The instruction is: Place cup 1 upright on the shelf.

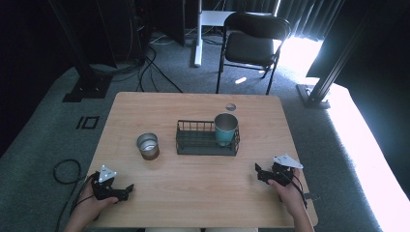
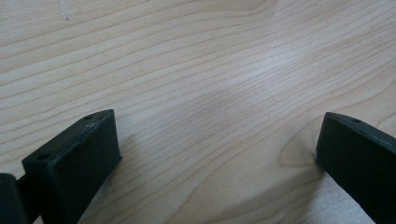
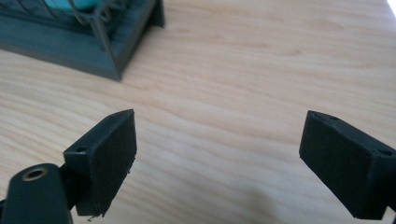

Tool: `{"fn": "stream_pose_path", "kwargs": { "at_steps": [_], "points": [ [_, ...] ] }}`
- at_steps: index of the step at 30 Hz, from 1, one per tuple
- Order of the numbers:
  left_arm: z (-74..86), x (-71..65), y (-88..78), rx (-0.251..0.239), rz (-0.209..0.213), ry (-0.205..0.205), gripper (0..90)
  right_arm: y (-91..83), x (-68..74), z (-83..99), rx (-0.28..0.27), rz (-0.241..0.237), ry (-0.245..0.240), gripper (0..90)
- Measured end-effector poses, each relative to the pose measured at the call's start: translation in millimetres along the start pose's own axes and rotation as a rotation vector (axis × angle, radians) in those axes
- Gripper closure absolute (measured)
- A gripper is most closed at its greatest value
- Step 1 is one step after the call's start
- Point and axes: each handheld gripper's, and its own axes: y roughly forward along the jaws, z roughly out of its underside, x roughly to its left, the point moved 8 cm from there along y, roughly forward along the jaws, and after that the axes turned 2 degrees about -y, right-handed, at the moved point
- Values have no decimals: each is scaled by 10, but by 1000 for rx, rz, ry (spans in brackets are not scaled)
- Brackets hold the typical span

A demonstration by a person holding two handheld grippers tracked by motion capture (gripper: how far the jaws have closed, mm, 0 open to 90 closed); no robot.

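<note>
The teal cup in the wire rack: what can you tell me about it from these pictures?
The teal cup is a tall tumbler, a little wider at its rim than at its base, with a pale, metal-looking inside. It stands upright, mouth open upward, in the right end of the dark wire rack near the middle of the wooden table. Its top rises above the rack's rails. It looks empty, and neither tool is near it. The right gripper view catches a bit of teal behind the rack's wires.

Bare counter (image 1: 193, 188) lies open in front of the wire basket (image 1: 207, 145), while the teal cup (image 1: 225, 128) inside its right end and the metal tin (image 1: 147, 145) just left block passage.
</note>
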Motion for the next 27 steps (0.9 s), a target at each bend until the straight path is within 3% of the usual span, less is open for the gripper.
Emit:
{"fn": "stream_pose_path", "kwargs": {
  "at_steps": [7,9,27],
  "points": [
    [0,0,0,0,0,0,5,-59,-94,118,30,9,11,108],
    [0,0,0,0,0,0,5,-85,-117,157,36,5,39,108],
    [0,0,0,-1,0,0,5,-166,-249,372,117,56,50,108]
  ]
}}
